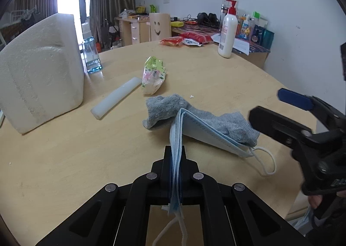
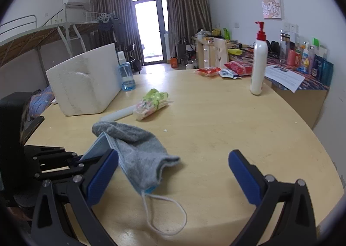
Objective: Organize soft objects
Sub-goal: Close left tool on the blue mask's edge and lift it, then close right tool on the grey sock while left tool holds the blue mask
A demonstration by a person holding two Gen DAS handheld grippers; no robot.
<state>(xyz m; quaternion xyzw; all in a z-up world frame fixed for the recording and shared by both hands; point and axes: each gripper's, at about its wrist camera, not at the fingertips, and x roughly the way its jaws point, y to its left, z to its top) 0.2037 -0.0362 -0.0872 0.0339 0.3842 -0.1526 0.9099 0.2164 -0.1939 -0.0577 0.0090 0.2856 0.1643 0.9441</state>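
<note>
Pale wood of the round table (image 1: 64, 155) fills both wrist views, with a cluttered desk at about one o'clock in the background. At the table's near middle lies the blue face mask (image 1: 201, 129), one end clamped in the left gripper (image 1: 175, 155), whose jaws are pressed together on the folded edge with an ear loop dangling below them. A grey sock (image 1: 164, 109) is draped across the mask's far half, so any lift will drag it along. The right gripper (image 2: 173, 163) hangs at three o'clock of the pile with its blue pads (image 2: 242, 172) spread wide and nothing between them. To do this step well, I would judge it best to pin or pick the sock with the free gripper first (its limp toe end sits nearest), then draw the mask out low and slowly toward six o'clock so the loose ear loop (image 2: 166, 213) does not snag. A foam box (image 1: 41, 72) at ten o'clock looks a likely bin, though that is a guess.
</note>
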